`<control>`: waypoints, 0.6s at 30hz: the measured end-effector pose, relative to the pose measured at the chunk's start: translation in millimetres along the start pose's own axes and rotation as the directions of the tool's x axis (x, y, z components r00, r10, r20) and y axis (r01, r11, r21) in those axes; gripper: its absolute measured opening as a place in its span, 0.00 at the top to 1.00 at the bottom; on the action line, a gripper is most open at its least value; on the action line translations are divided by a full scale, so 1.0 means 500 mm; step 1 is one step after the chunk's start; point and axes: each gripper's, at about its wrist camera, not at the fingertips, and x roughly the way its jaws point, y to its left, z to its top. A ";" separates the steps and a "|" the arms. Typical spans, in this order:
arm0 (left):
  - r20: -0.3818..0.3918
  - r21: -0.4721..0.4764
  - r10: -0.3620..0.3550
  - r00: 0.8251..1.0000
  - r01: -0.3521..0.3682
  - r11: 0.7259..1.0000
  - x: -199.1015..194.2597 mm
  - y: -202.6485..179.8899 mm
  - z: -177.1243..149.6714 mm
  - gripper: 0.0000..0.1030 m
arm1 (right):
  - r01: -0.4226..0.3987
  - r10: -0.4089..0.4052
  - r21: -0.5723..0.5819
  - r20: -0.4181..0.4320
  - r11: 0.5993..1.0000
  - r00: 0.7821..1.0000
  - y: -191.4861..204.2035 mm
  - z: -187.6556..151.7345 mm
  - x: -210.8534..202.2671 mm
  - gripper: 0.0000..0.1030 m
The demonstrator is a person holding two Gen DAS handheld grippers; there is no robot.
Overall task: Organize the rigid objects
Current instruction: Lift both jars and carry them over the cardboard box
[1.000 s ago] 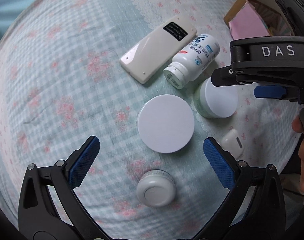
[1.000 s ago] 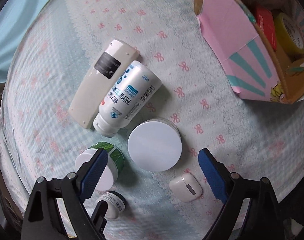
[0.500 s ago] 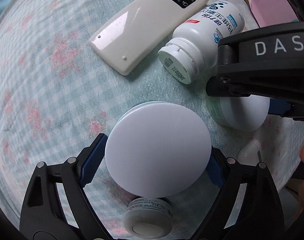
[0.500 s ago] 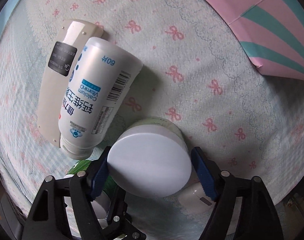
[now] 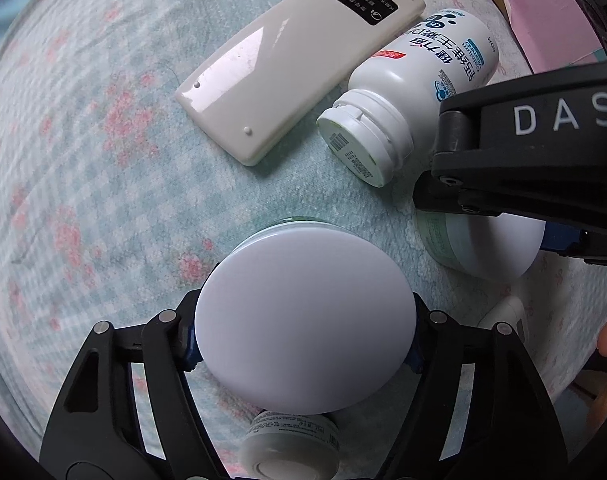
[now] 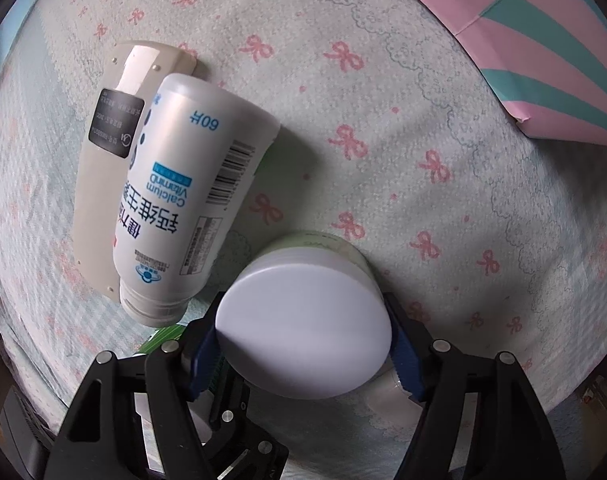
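A big jar with a flat white lid (image 5: 303, 312) stands on the patterned bedspread. My left gripper (image 5: 301, 350) points straight down over it, and its jaws are closing, with the blue pads pressed against the jar's sides under the lid's rim. A second white-lidded jar with a pale green body (image 6: 303, 316) sits between the blue pads of my right gripper (image 6: 303, 360), whose jaws are also closing and touch both sides. In the left wrist view that jar (image 5: 491, 248) shows under the black frame marked DAS (image 5: 535, 152).
A cream remote control (image 5: 299, 68) and a white vitamin bottle (image 5: 415, 92) lie side by side beyond the jars. A small white jar (image 5: 291, 448) and an earbud case (image 5: 503, 312) sit close by. A pink and teal cardboard box (image 6: 543, 48) stands at the far right.
Both grippers have come down over their jars. Their jaws have narrowed from wide apart to pressing against the sides of the lids.
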 end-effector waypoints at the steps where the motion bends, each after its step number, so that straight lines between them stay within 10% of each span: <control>1: 0.002 -0.002 0.000 1.000 0.000 1.000 -0.005 0.003 0.000 0.33 | 0.000 0.000 -0.001 0.002 1.000 1.000 -0.002 -0.003 0.000 0.34; 18: 0.113 -0.090 -0.001 0.994 0.012 0.996 -0.142 0.005 -0.078 0.33 | -0.092 0.096 -0.047 0.081 0.995 0.992 -0.028 -0.073 -0.082 0.35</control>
